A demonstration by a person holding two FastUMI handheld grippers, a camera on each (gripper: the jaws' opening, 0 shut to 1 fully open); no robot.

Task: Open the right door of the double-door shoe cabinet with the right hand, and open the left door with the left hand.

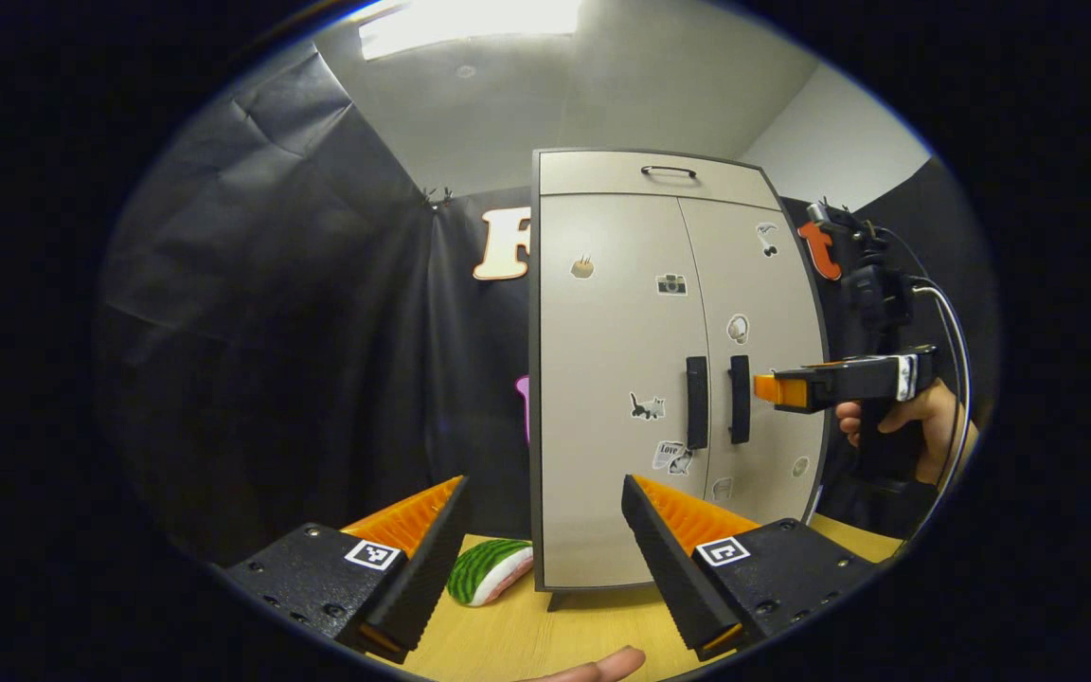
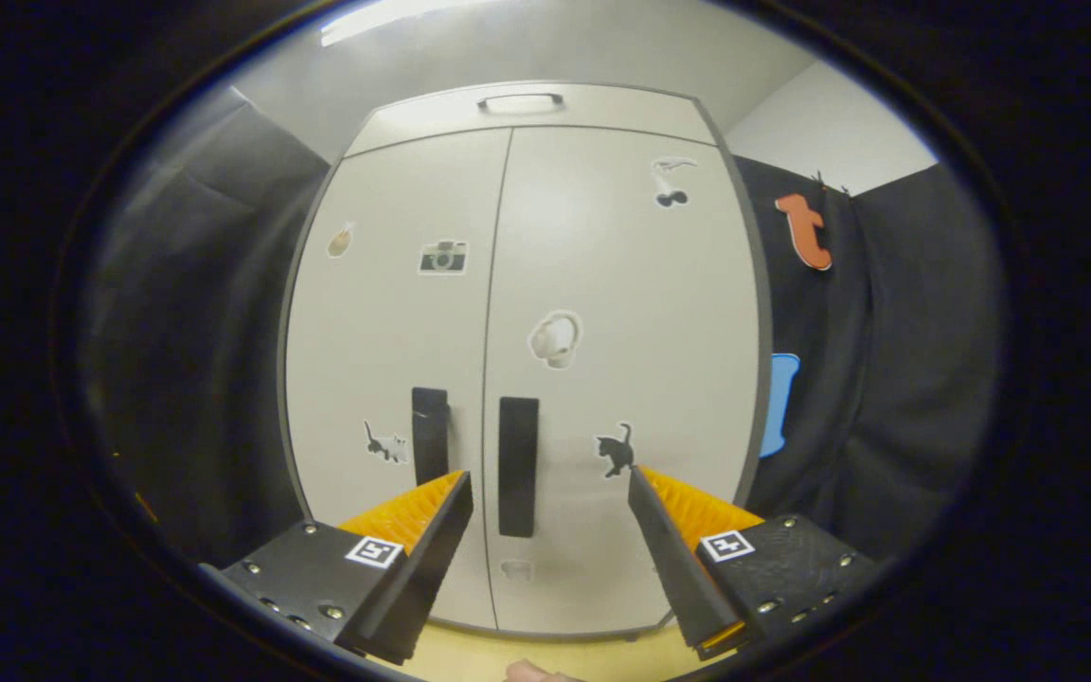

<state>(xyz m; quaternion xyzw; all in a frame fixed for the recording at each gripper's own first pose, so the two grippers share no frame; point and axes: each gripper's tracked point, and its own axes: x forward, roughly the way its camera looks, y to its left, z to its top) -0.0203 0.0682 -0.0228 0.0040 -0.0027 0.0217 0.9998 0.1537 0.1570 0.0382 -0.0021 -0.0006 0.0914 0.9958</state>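
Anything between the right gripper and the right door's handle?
Nothing: in the right gripper view, the right gripper stands open with the right door handle straight ahead and only bare air between.

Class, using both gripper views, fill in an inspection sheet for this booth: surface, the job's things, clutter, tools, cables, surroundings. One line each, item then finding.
Surface: wooden table, cabinet standing on it.
Job's things: shoe cabinet; left door and right door both shut; left handle and right handle untouched.
Clutter: watermelon-slice toy beside the cabinet's foot; stickers on the doors.
Tools: left tool open, back from the cabinet; right tool open, aimed at the right handle, held by a hand.
Cables: cable looping behind the right tool.
Surroundings: black cloth wall, ceiling light.
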